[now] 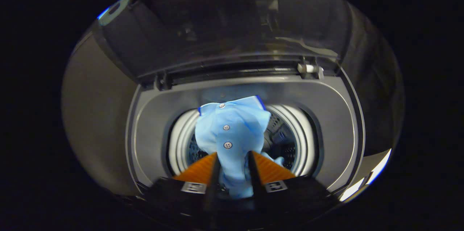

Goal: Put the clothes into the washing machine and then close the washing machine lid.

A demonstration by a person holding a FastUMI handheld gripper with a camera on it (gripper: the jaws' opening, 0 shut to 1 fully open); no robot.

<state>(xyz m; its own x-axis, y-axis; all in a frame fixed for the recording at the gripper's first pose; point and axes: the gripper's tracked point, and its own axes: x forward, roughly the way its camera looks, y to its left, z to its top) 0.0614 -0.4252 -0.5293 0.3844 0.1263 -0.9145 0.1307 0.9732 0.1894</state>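
1. Gripper [233, 167] clamps the light blue shirt [232, 133] between both orange fingers [199, 169], hanging it over the washing machine's drum [290, 140].
2. Lid [235, 24] stands open beyond.
3. Risk: releasing too high could drape fabric across the drum's rim [152, 122], which may jam the lid's closing.

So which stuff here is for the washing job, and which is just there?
For the job:
- blue shirt, pinched in the claw over the drum
- washing machine, drum open
- lid, standing up

Just there:
- white hinge piece at the lid's base
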